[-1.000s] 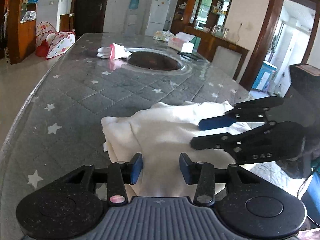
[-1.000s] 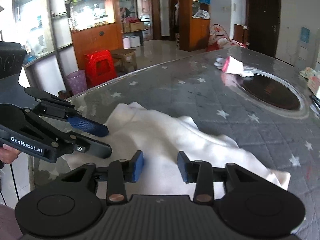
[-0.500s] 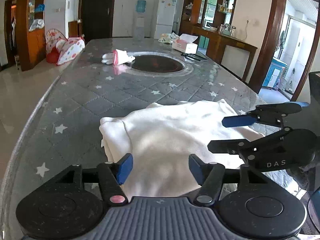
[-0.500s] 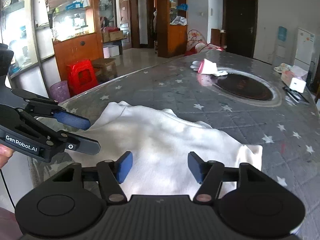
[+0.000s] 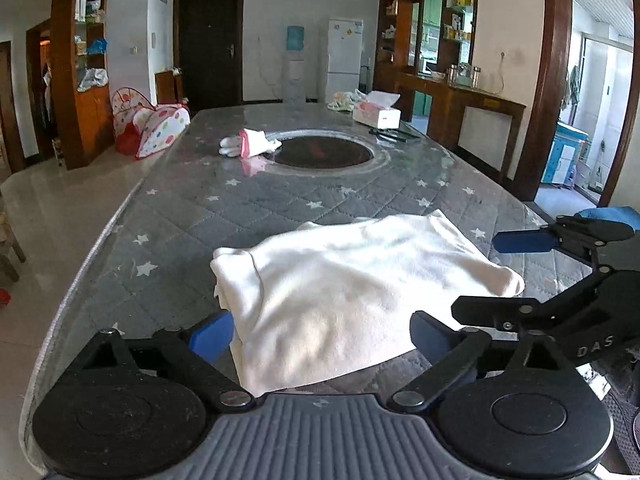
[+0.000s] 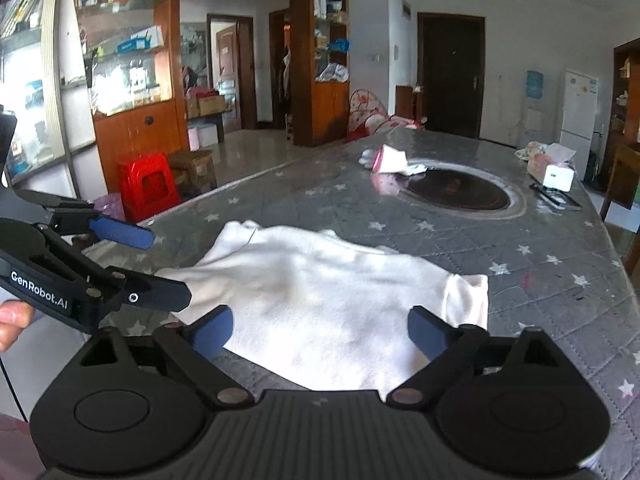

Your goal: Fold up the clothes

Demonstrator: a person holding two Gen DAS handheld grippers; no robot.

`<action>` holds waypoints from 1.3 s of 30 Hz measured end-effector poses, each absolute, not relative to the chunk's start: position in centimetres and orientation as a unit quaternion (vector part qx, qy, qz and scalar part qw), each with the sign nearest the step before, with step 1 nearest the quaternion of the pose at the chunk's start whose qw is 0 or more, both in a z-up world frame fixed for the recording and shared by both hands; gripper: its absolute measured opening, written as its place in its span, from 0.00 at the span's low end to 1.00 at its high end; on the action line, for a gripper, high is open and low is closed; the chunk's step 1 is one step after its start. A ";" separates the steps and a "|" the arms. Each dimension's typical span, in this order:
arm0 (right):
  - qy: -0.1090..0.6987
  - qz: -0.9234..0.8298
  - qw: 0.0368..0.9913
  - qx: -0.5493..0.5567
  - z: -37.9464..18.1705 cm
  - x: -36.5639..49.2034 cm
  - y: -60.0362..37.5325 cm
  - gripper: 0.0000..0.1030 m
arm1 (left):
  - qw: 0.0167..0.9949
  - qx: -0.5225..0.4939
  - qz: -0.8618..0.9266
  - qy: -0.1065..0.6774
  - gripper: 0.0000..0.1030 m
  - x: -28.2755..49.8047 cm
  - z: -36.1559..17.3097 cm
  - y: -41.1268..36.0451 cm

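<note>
We see a white garment lying folded on the grey quilted star-patterned table, on the near side of the dark round inset set into the middle of the tabletop. The left gripper hangs just above the near edge of the garment with its jaws spread wide apart, one blue pad at each side of the cloth and nothing held between them. The right gripper hovers over the same garment from the other side, its jaws likewise wide apart and gripping nothing; in the left wrist view it shows to the right of the garment, jaws apart there too. In the right wrist view the left gripper appears to the left of the garment, and a bit of the person's hand shows behind it. The garment's thicker folded edge lies on the side away from the right gripper. Beyond the garment, a pair of white gloves with a pink cuff rests touching the rim of the round inset, and a tissue box stands past the inset, well apart from the garment. A red plastic stool sits on the floor beside the table.
</note>
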State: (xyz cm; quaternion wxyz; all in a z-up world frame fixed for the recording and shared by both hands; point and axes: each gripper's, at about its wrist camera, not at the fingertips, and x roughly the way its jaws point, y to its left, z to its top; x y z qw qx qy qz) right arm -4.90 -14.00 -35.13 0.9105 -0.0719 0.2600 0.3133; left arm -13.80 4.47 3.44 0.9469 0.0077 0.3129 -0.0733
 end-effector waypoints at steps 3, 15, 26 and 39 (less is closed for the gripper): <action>0.246 0.309 0.916 -0.062 -34.8 -5.4 -14.5 1.00 | 0.949 0.013 -0.064 0.308 1.00 -14.2 3.7 4.1; 0.229 0.323 0.917 -0.053 -34.8 -5.8 -14.8 1.00 | 0.951 0.006 -0.029 0.309 1.00 -15.2 4.1 3.7; 0.252 0.301 0.918 -0.058 -35.4 -5.3 -13.5 1.00 | 0.949 -0.011 -0.036 0.312 1.00 -14.1 3.5 5.1; 0.268 0.262 0.926 -0.047 -34.9 -4.8 -13.4 1.00 | 0.949 -0.019 -0.054 0.311 1.00 -13.5 3.3 5.9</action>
